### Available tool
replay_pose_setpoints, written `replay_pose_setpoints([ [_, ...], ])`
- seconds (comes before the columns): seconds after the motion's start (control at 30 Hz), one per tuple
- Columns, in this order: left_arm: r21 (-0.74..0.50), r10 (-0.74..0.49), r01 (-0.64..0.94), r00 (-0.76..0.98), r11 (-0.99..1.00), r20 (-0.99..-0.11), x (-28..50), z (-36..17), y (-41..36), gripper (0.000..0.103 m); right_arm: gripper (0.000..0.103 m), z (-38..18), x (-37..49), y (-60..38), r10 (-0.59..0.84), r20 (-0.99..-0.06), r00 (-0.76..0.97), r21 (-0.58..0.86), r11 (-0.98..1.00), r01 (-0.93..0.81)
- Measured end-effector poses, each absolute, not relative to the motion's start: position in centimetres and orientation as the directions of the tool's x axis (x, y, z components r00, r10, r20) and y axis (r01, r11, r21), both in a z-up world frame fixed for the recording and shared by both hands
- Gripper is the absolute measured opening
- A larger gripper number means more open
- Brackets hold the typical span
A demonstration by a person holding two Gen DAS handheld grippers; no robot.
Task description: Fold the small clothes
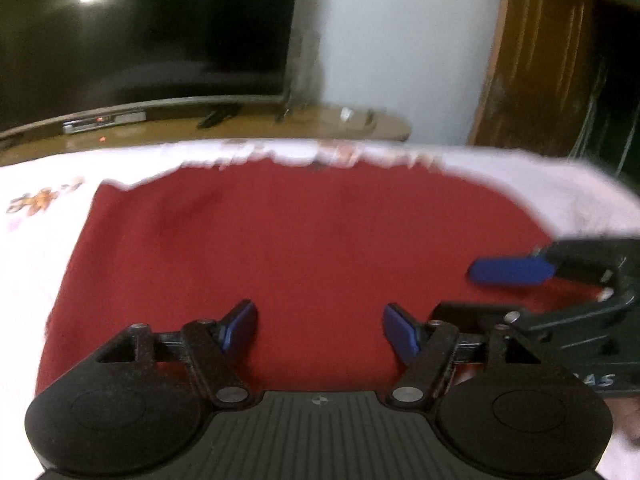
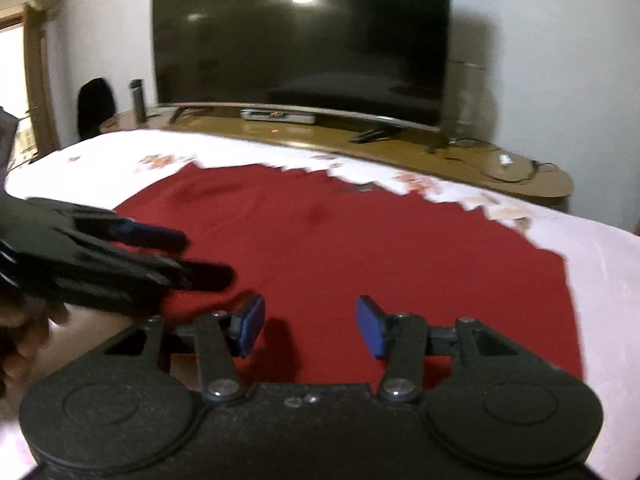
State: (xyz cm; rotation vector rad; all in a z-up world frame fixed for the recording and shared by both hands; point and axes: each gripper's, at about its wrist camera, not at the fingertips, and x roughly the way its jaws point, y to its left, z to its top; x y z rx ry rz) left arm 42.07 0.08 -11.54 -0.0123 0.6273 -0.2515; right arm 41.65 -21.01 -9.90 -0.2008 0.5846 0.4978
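Two hand-held grippers over a red garment (image 1: 280,240) spread flat on a white floral sheet (image 1: 36,208). The garment lies directly ahead of and beneath both grippers, its near edge at or under the fingers and its far edge close to the sheet's far side, before a wooden stand (image 2: 400,148) bearing a dark TV (image 2: 300,40).

Left gripper (image 1: 320,330): jaws stand wide apart, with only bare red cloth showing in the gap; the pads press on nothing. Right gripper (image 2: 310,326): jaws stand moderately apart, likewise with nothing between them.

In the left view the right gripper crosses in from the right side, just beside the left one; in the right view the left gripper enters from the left. Both therefore sit close together over the garment's near portion, neither clearly nearer to it.

Motion blur hides the garment's outline, so its long axis cannot be told with certainty; it appears to spread wider across than away. No fold is visible, so a grasp of an edge probably comes next.
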Motion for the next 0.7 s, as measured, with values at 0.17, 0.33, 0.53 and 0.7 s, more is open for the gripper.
replay_pose_setpoints([
  [0.17, -0.037, -0.196, 0.215, 0.790, 0.976, -0.581, 40.3, -11.3, 1.9, 0.071, 0.052, -11.5, 40.1, -20.7, 0.342, -0.605, 0.719, -0.144, 0.841, -0.522],
  [0.33, -0.069, -0.173, 0.163, 0.797, 0.984, -0.579, 38.2, -11.6, 6.6, 0.071, 0.055, -11.3, 38.6, -27.5, 0.249, -0.599, 0.761, -0.140, 0.903, -0.406],
  [0.53, -0.060, -0.111, 0.094, 0.808, 0.994, -0.579, 38.2, -10.6, 7.0, 0.072, 0.044, -10.2, 38.3, -30.3, 0.178, -0.607, 0.775, -0.105, 0.948, -0.300],
  [0.7, -0.065, -0.097, 0.073, 0.794, 0.995, -0.601, 38.3, -11.1, 8.2, 0.071, 0.046, -9.9, 38.3, -30.3, 0.139, -0.613, 0.778, -0.097, 0.964, -0.249],
])
